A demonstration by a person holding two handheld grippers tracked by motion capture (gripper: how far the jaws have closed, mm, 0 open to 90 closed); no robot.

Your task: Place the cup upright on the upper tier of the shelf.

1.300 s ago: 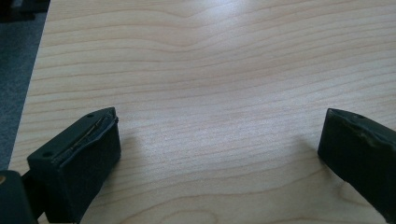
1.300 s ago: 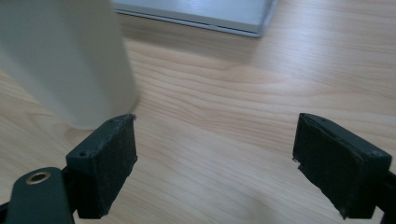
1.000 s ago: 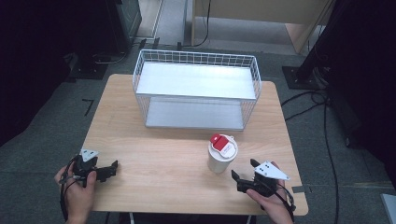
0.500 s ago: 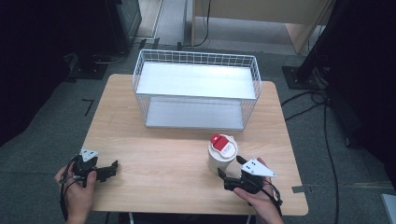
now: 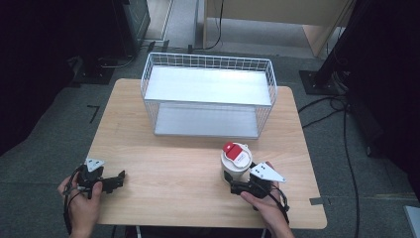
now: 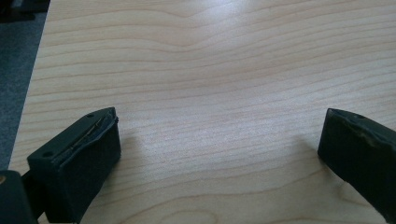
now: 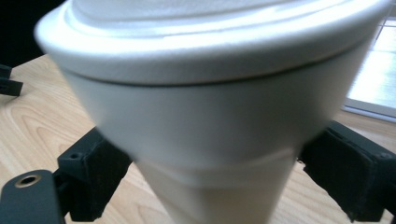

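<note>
At the lower left of the high view, the left gripper (image 5: 118, 179) rests on the pale wooden counter (image 5: 173, 168) with its jaws spread wide and nothing between them. Right of centre in the lower half stands the white tapered foam cup with a white lid and red label (image 5: 235, 161), upright on the counter, in front of the white wire basket (image 5: 208, 94). The right gripper (image 5: 236, 184) has its jaws wide apart on either side of the cup's narrow lower body, not yet pressing it. The cup looks light, thin-walled and easily crushed or tipped, with a smooth surface. A gentle hold is probably best just under the rim, where the lid stiffens the wall.
</note>
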